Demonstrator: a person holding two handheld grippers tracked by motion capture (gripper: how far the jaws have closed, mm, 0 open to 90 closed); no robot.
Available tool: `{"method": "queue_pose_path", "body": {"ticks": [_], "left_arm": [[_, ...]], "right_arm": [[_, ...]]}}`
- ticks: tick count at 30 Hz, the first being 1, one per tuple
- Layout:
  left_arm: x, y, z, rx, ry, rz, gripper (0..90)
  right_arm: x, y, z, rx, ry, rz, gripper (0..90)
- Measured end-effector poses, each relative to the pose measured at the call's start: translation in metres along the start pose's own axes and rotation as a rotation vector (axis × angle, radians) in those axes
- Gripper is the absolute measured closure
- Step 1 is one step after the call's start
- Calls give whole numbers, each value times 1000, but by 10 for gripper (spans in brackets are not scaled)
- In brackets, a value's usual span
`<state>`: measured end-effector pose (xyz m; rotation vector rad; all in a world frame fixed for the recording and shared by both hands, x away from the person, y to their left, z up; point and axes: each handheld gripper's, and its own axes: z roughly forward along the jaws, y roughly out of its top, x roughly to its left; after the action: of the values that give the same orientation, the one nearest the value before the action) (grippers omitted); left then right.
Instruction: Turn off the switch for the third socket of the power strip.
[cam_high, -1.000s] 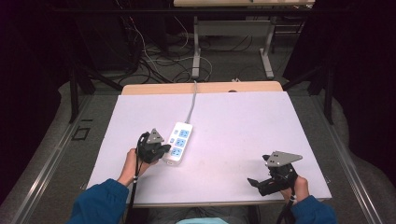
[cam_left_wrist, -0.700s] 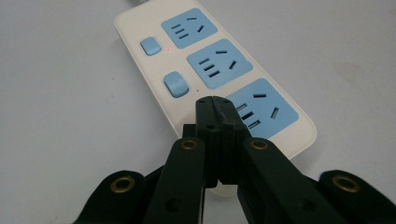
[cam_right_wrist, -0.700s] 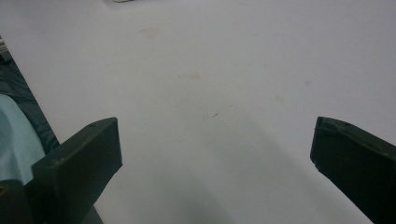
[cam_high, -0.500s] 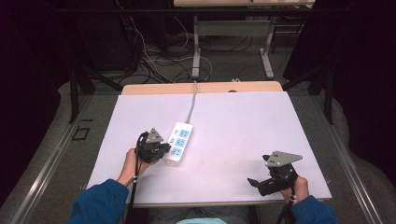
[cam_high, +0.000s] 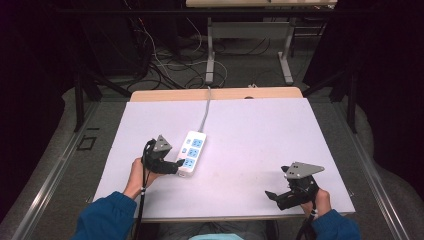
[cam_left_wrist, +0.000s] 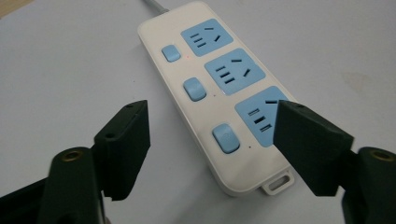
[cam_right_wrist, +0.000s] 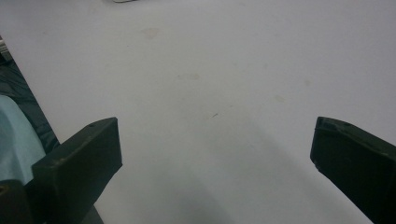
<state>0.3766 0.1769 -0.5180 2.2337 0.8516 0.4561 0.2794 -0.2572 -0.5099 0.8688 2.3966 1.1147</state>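
1. You are working with one power strip (cam_high: 192, 153) lying on the counter (cam_high: 260, 135); it is carrying three blue sockets and three blue switches (cam_left_wrist: 194, 88).
2. Your left hand-held gripper (cam_left_wrist: 212, 140) has just been opening; its jaws are straddling the strip's near end without pressing it.
3. Your right hand-held gripper (cam_high: 272, 196) is sitting well apart, jaws spread over bare counter.

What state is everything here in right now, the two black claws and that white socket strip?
Left gripper: open, jaws have just been opening, standing either side of the strip's near end without pressing it.
Right gripper: open, nothing between its jaws.
Power strip: lying flat on the table, all three sockets free, cable attached.
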Motion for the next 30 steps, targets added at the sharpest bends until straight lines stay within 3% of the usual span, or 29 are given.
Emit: {"method": "queue_pose_path", "body": {"ticks": [15,30], "left_arm": [[9,-8,-22,-29,70,-47,27],[6,-19,-41,-32,78,-43,2]], "right_arm": [[0,0,0,7,1,0,17],[0,0,-1,7,2,-4,18]]}}
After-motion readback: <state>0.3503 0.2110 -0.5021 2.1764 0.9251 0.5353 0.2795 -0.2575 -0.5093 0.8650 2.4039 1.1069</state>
